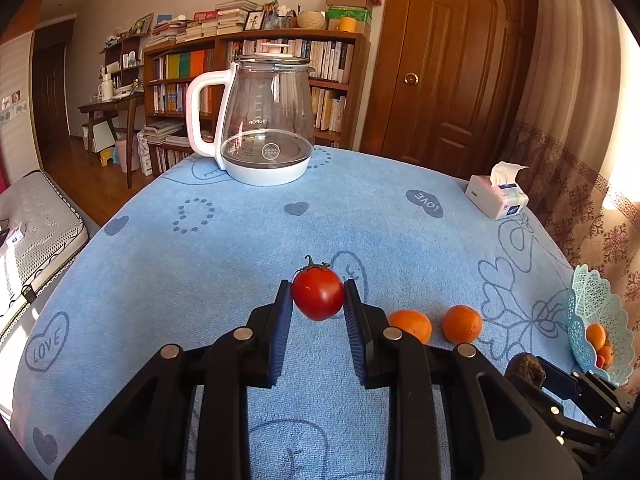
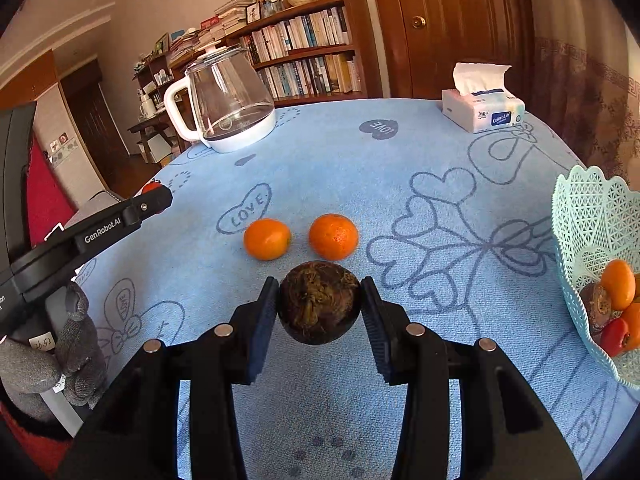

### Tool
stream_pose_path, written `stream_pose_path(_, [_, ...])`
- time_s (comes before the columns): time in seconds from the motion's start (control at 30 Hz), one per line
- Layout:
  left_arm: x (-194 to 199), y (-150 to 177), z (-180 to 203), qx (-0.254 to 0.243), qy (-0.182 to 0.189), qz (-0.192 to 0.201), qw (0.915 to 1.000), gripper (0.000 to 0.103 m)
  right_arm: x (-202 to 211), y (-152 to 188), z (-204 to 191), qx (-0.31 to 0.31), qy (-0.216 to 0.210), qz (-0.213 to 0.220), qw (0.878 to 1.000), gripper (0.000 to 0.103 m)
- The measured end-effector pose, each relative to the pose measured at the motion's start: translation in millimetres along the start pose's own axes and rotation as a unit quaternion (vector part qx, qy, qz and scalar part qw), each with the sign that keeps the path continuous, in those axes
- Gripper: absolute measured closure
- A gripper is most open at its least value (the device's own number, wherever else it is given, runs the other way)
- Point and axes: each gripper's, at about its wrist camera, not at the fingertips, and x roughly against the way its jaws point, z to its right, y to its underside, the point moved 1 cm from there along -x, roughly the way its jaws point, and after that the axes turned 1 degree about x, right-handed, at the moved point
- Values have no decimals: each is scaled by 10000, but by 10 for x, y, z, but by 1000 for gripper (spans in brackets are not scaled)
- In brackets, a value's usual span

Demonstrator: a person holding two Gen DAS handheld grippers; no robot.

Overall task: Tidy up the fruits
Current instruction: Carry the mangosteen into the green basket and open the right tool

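Note:
My left gripper [image 1: 318,300] is shut on a red tomato [image 1: 318,294] with a green stem, held above the blue cloth. My right gripper [image 2: 320,308] is shut on a dark brown round fruit [image 2: 319,302]; it also shows in the left wrist view [image 1: 525,368]. Two oranges [image 2: 267,239] [image 2: 333,237] lie side by side on the cloth just beyond the right gripper, and right of the left gripper [image 1: 411,325] [image 1: 462,324]. A pale green lattice basket [image 2: 580,216] at the right edge holds several fruits.
A glass kettle [image 1: 264,120] with a white handle stands at the far side of the table. A tissue box [image 2: 482,110] sits at the far right. The blue cloth [image 1: 200,280] covers the table. A bookshelf and a wooden door stand behind.

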Motion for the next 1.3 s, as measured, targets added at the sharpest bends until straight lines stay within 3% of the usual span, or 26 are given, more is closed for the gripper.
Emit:
stream_pose_path(0.4, [-24,27,76,-117,33,-38,9999,77,319,-119,649,-744,471,435,9952,60])
stream_pose_path(0.73, [-39,55,130,-202,52,-62,9998,77,618,-165,1336,-1402,1144,785,9804,60])
stream_pose_path(0.97, [-49,71,150,-232,53,-83,9997,77,557,-162,1720,-1824,1283,675,9725,60])
stream_pose_path(1.3, [-53,80,154,-241,51,-87,9997,77,424,-101,1793,-1980,1287,556,9701,59])
